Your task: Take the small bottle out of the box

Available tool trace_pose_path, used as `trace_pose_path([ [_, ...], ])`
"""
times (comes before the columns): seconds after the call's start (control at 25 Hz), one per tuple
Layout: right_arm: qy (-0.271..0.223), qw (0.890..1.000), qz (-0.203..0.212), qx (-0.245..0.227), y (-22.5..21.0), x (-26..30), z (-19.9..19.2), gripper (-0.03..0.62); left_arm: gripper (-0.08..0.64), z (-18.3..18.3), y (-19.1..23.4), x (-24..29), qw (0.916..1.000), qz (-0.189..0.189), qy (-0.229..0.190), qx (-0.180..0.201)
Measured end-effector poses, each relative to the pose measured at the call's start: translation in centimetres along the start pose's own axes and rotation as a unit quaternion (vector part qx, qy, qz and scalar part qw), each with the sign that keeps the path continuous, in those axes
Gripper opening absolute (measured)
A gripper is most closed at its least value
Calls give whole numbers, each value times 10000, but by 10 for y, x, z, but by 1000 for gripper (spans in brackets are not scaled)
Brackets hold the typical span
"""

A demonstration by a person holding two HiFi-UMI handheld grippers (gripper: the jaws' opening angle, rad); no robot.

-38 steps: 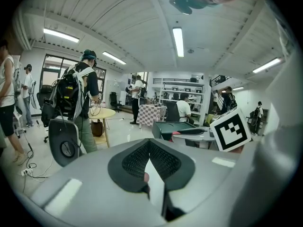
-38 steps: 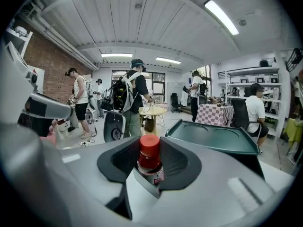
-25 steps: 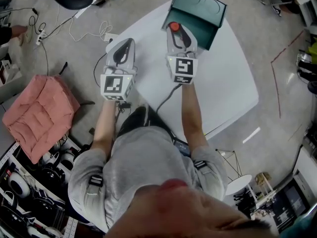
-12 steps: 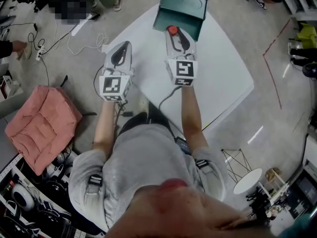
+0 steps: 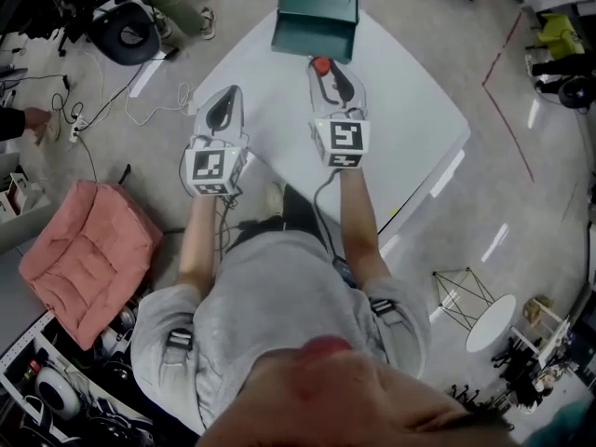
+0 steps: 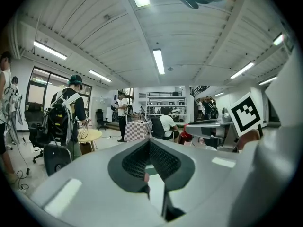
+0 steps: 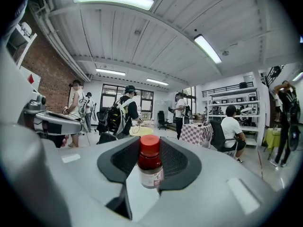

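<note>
Bottle [image 5: 321,64] in right hand-held gripper [image 5: 327,72] hangs just outside box [image 5: 315,12].

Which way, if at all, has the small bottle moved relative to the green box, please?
Yes: the small bottle has drawn back toward the person, from overlapping the green box to just clear of its near edge.

I can read no words or numbers anywhere in these views. The bottle [image 7: 150,163] carries a pale label [image 7: 153,177] with a dark mark on it, too small and blurred for me to make out. The only signs I get are black-and-white square markers, one on the top face of the left cube [image 5: 215,170] and one on the right cube [image 5: 343,142]. They are block patterns, not letters or digits.
</note>
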State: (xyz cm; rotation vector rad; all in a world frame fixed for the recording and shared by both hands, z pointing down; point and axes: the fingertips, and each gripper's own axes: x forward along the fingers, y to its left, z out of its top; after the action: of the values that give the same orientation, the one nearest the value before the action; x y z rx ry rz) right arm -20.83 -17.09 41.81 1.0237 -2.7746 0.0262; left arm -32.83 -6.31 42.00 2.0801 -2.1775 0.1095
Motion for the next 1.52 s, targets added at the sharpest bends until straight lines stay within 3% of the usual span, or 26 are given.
trace_pose_path([
  [0.56,85,9962,-866,-49,-10,-94,-2,130,12,11,-46,-24,9966,-806,-149,114],
  [1.08,147,9855,-1687,120,-65,-164,-19,130,12,24,-126,-3,9861,-1627,-256,208],
  [1.52,203,9795,-1983,292,-120,-223,-38,130,12,19,-204,10,9804,-1945,-140,264],
])
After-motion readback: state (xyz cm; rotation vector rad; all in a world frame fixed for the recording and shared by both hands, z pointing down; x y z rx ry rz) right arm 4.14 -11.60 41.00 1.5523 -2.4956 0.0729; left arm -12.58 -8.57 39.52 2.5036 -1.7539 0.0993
